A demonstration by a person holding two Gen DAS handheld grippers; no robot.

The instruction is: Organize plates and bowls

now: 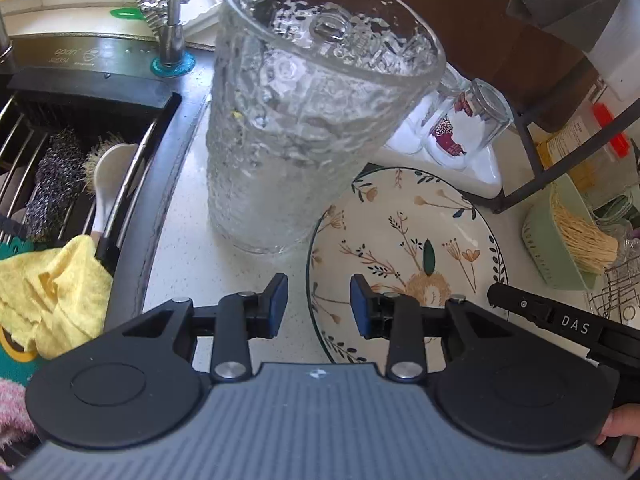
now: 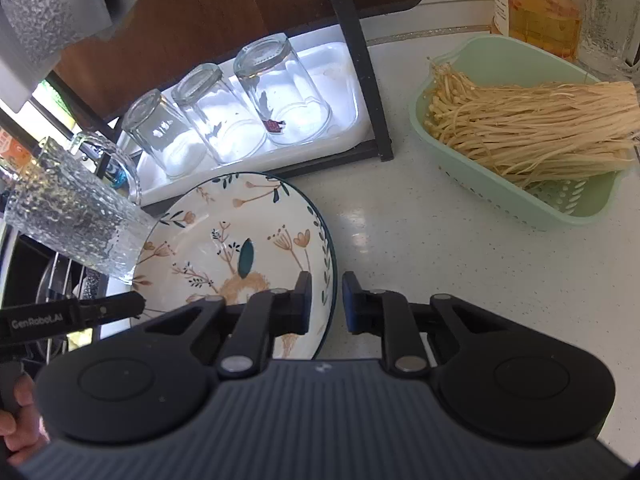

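Note:
A floral plate [image 1: 400, 240] with a dark rim lies flat on the white counter, also seen in the right wrist view as the plate [image 2: 224, 240]. My left gripper [image 1: 319, 304] straddles its left rim. The jaws stand apart and the pads do not press on it. My right gripper [image 2: 327, 304] has its jaws close together around the plate's right rim, pinching the edge. One of the right gripper's fingers [image 1: 520, 304] shows over the plate's far side in the left wrist view. One of the left gripper's fingers [image 2: 112, 308] shows at the opposite rim in the right wrist view.
A tall textured glass pitcher [image 1: 312, 120] stands right beside the plate. Behind it a white tray [image 2: 340, 56] holds upturned glasses [image 2: 280, 92] under a black rack post [image 2: 360, 60]. A green basket [image 2: 520, 200] of enoki mushrooms sits right. The sink rack [image 1: 132, 168] and yellow cloth [image 1: 52, 292] lie left.

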